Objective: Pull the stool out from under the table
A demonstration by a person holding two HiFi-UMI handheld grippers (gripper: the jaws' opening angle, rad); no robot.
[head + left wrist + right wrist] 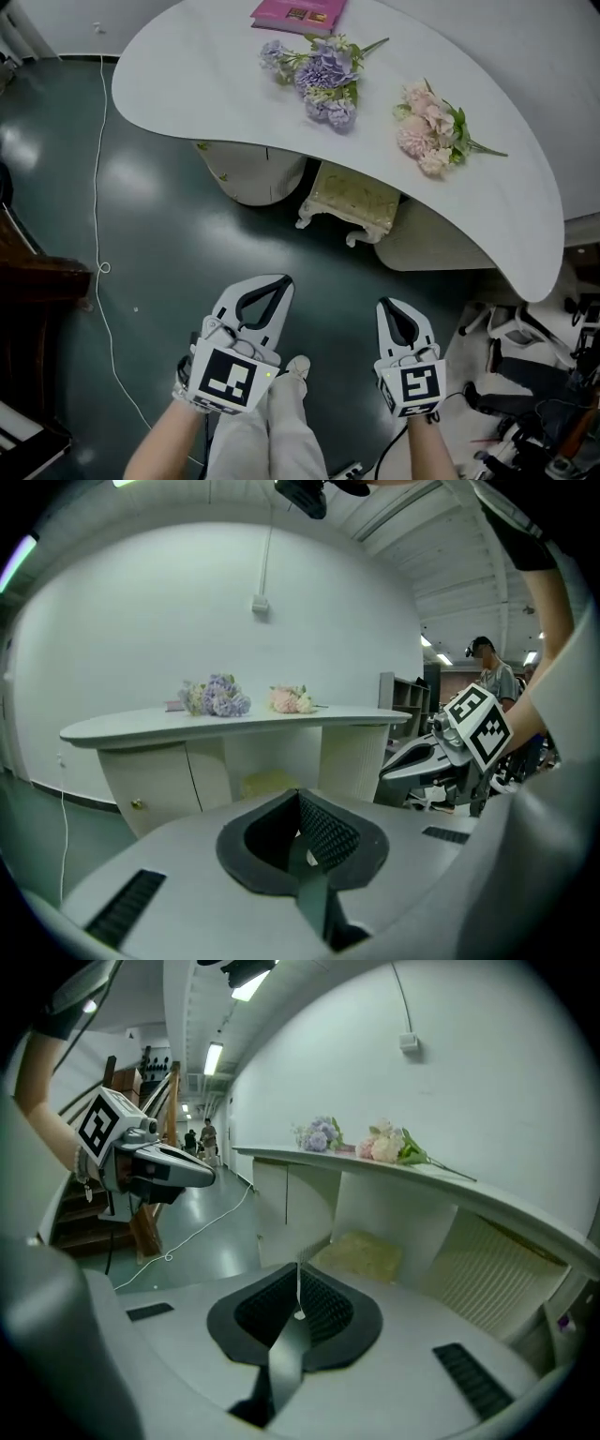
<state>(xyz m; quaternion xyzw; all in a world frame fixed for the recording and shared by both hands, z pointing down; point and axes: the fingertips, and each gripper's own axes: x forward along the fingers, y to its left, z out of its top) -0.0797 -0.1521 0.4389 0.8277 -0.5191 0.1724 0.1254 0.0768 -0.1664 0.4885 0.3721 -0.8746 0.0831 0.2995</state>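
Nearest to us, our forearms hold the two claws side by side above the dark green floor [159,244], with our own shoe [298,366] showing between them. The left claw [279,281] has its jaws pressed together with nothing between them. The right claw [387,306] is likewise closed tight and empty. Both point toward the table, stand well short of it and touch nothing. A thin white cable [97,225] trails over the floor at our left, and a heap of dark gear [539,394] lies at our right.

Beyond the claws stands the stool [354,199], cream-coloured, with a padded seat and carved pale legs. It is tucked under the near edge of the table [206,94], between a rounded white pedestal [253,173] on its left and a ribbed pedestal [427,246] on its right. The near part of its seat and its front legs show past that edge; the rest is hidden beneath the top.

On the curved white top, pink flowers [427,127] lie close to the near edge toward the right end. Purple flowers [323,75] lie nearer the middle. A pink book [298,13] sits at the far edge.
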